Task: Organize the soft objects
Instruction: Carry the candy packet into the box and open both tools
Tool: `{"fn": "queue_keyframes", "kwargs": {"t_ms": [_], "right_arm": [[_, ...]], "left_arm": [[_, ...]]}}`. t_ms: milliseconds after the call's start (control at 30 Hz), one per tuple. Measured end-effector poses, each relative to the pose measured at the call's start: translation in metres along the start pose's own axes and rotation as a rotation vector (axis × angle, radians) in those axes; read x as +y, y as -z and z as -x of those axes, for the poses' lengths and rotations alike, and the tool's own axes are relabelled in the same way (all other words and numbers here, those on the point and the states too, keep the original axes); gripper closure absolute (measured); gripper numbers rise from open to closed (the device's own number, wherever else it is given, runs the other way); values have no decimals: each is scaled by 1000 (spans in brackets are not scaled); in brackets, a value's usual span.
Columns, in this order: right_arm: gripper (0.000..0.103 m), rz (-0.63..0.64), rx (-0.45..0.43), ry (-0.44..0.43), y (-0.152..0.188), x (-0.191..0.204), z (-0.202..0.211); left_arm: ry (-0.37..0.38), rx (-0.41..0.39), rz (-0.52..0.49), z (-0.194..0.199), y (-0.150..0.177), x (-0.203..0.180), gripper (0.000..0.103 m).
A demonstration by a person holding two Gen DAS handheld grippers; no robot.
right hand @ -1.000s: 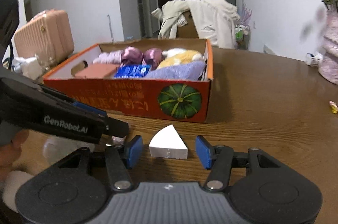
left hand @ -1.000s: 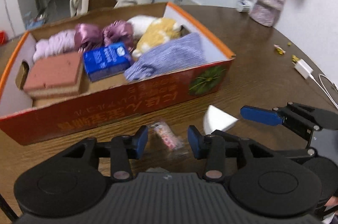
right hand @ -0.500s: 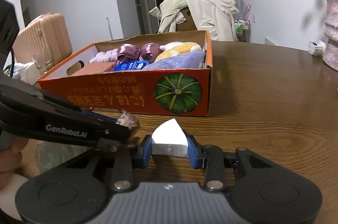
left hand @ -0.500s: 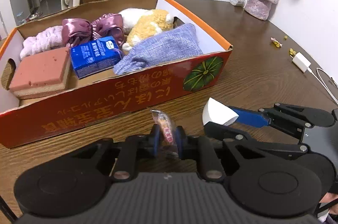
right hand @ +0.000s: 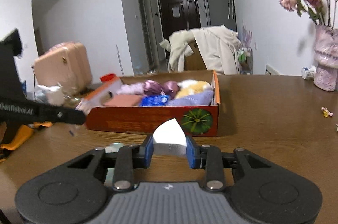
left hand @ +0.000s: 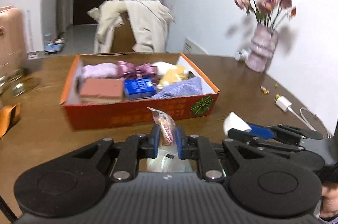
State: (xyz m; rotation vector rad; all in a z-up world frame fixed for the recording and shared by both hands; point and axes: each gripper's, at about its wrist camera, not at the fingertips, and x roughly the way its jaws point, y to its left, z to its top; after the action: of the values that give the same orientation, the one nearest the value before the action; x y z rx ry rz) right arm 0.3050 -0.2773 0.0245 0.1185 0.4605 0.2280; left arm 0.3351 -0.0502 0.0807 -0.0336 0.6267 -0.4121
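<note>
My left gripper (left hand: 166, 140) is shut on a small clear snack packet (left hand: 164, 125) and holds it above the table in front of the orange cardboard box (left hand: 137, 113). My right gripper (right hand: 169, 147) is shut on a white wedge-shaped sponge (right hand: 170, 135), also lifted, near the box's pumpkin-print corner (right hand: 196, 118); the sponge also shows in the left wrist view (left hand: 234, 123). The box holds a pink sponge block (left hand: 101, 89), a blue tissue pack (left hand: 138, 87), purple bows, a lilac cloth (left hand: 181, 88) and a yellow plush toy (left hand: 173, 73).
A pink vase with flowers (left hand: 262, 52) stands at the table's far right. A white charger and cable (left hand: 284, 104) and sweet wrappers (left hand: 265, 89) lie to the right. A chair draped with a coat (left hand: 135, 27) stands behind the box. An orange item (left hand: 9, 118) lies at the left.
Both grippers closed on their objects, then lifted them off the table and drew back from the box. The view now sits higher and further from the box.
</note>
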Motion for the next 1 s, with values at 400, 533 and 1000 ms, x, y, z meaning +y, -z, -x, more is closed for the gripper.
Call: {"fn": "queue_keyframes", "kwargs": {"t_ms": [400,533,1000], "right_arm": [[71,39,-29,-86,8,63,62],[71,63,-22,-98,-1,75,50],[71,100,158,-115,-95,44,-145]], "left_arm": [[10,-93,131,82,39,33,86],[25,-102,98,77,26,40,86],[85,95,68,-121,-92,79,86]]}}
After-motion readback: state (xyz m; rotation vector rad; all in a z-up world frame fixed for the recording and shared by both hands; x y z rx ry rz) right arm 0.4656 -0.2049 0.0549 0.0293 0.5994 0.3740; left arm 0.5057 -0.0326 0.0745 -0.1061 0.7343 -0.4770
